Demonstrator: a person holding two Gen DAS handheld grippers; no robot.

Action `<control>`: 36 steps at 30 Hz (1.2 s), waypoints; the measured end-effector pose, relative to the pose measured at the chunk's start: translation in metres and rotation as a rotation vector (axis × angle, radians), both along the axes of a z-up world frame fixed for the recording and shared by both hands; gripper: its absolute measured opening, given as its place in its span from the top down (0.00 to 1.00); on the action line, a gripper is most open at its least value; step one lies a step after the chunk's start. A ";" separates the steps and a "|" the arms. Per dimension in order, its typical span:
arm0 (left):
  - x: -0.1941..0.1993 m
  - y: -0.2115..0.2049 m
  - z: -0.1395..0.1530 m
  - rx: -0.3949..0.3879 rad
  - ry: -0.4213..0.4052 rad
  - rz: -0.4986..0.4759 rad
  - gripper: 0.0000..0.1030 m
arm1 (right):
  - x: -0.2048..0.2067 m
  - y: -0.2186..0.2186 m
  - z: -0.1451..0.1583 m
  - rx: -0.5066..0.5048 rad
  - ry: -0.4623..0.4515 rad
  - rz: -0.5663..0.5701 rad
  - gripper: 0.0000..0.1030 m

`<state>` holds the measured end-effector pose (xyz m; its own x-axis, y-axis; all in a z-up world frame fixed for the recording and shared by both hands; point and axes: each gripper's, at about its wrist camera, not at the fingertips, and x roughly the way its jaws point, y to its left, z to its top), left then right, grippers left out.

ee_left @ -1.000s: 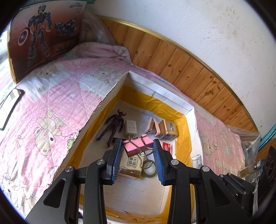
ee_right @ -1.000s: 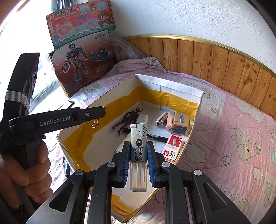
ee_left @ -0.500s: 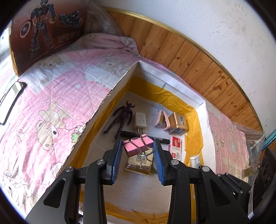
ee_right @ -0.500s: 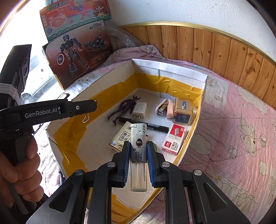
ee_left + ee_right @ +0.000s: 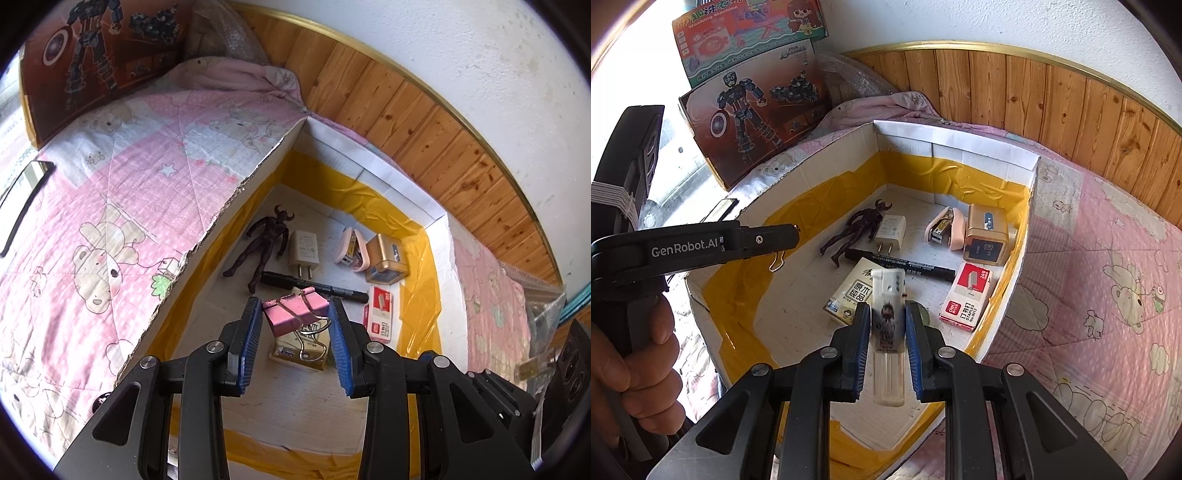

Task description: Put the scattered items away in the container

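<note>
1. The left tool [image 5: 295, 332] is held above the cardboard box [image 5: 236, 195], its blue pads [image 5: 251, 343] set wide apart with a pink binder clip [image 5: 293, 314] spanning the gap; the clip's ends meet both pads, so it is gripped between them, and its wire handles hang toward the camera.
2. From the right wrist view, the left tool [image 5: 783, 240] shows side-on over the box's left wall, a wire loop of the clip dangling under its tip.
3. The right tool [image 5: 888, 325] is closed narrowly on a clear lighter [image 5: 888, 325] with a printed label, held lengthwise; the metal head points out over the box interior and the base sticks back toward the camera.
4. The box [image 5: 1030, 206] sits on a pink bear-print bed cover [image 5: 1108, 277], its inside lined with yellow tape.
5. On the box floor lie a dark figurine [image 5: 267, 243], a white charger plug [image 5: 304, 253], a black marker [image 5: 314, 288], a pink stapler [image 5: 352, 249], a gold box [image 5: 386, 258], a red staple box [image 5: 380, 315] and a tissue pack [image 5: 853, 291].
6. Toy boxes [image 5: 750, 92] lean against the wall behind the bed.
</note>
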<state>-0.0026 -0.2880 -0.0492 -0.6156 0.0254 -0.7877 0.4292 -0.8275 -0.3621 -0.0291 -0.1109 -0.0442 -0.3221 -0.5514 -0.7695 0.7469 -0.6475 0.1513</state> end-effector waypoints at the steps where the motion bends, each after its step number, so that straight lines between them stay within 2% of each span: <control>1: -0.001 0.001 0.000 -0.002 -0.002 -0.004 0.63 | 0.000 0.000 0.000 -0.001 -0.002 -0.001 0.79; 6: 0.000 -0.004 0.000 0.008 -0.004 0.015 0.58 | 0.000 0.000 0.000 -0.001 -0.007 -0.002 0.79; 11: 0.002 -0.013 -0.003 0.073 0.003 0.024 0.57 | -0.001 0.003 0.002 -0.011 -0.013 -0.009 0.79; 16: 0.004 -0.011 0.002 0.060 0.011 0.018 0.57 | -0.007 0.010 0.006 -0.027 -0.023 -0.034 0.79; 20: 0.003 0.002 0.009 -0.002 0.014 -0.005 0.57 | -0.009 0.014 0.009 -0.041 -0.044 -0.042 0.79; 24: 0.007 0.024 0.028 -0.175 0.033 -0.021 0.57 | -0.002 0.014 0.016 -0.039 -0.046 -0.015 0.79; 26: 0.010 0.033 0.037 -0.258 0.044 -0.023 0.57 | 0.005 0.013 0.021 -0.032 -0.035 0.008 0.76; 28: 0.012 0.038 0.041 -0.295 0.045 -0.024 0.57 | 0.012 0.014 0.027 -0.023 -0.009 0.029 0.63; 30: 0.014 0.038 0.042 -0.288 0.040 -0.023 0.56 | 0.020 0.016 0.032 -0.015 0.016 0.048 0.56; 36: 0.016 0.042 0.039 -0.250 0.032 -0.039 0.56 | 0.036 0.022 0.035 0.028 0.026 0.093 0.43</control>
<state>0.0134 -0.2458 -0.0103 -0.6429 -0.1434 -0.7525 0.3865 -0.9088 -0.1571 0.0064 -0.0889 -0.0096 -0.2903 -0.5587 -0.7769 0.8077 -0.5785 0.1142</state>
